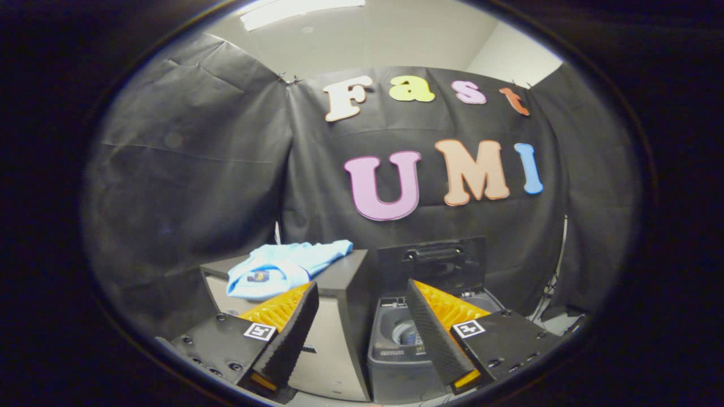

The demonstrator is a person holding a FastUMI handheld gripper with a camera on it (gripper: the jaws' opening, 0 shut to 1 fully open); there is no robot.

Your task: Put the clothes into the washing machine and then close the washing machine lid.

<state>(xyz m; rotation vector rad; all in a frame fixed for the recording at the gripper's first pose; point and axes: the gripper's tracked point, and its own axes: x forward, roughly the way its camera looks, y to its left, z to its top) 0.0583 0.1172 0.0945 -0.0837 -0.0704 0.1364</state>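
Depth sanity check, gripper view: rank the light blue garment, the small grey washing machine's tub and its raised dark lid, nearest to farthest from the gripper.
Gripper open, holding nothing.
1. Small grey washing machine's tub: just ahead, by the right finger.
2. Light blue garment: on the dark cabinet top, beyond the left finger.
3. Raised dark lid: upright behind the tub, farthest.

Black cloth walls [186, 152] (creased, clipped together) rise to a white ceiling [384, 39] with a light panel [300, 11].

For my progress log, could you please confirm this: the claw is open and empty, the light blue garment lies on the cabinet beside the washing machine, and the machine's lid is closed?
Not quite: the gripper view shows the lid standing open, drum exposed. The rest holds: the claw is open and empty, and the light blue garment lies on the cabinet beside the washing machine.
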